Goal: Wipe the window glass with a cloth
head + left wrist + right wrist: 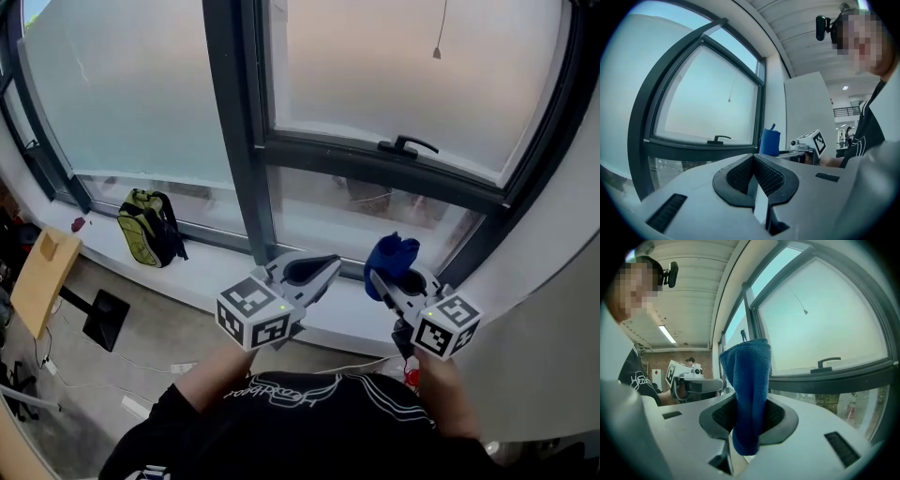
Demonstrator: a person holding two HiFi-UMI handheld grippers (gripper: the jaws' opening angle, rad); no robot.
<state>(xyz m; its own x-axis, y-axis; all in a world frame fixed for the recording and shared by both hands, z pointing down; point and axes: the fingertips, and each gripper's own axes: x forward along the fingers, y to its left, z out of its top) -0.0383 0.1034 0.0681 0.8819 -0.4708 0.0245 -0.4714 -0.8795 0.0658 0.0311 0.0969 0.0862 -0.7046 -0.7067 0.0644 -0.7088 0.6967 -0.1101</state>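
Observation:
A blue cloth (391, 259) is pinched in my right gripper (397, 277), which is shut on it and held just short of the lower window glass (375, 220). In the right gripper view the cloth (747, 394) stands up between the jaws and hangs out below them. My left gripper (316, 272) sits to its left, shut with nothing in it; its jaws meet in the left gripper view (757, 180). The large frosted pane (412, 70) with a black handle (407, 145) lies above. The cloth (769, 141) also shows from the left side.
A dark window frame post (234, 131) divides the panes. A green backpack (148, 228) leans on the white sill (202, 272) at left. A pull cord (438, 37) hangs over the upper pane. A wooden board (42, 279) and a black stand foot (105, 319) are on the floor.

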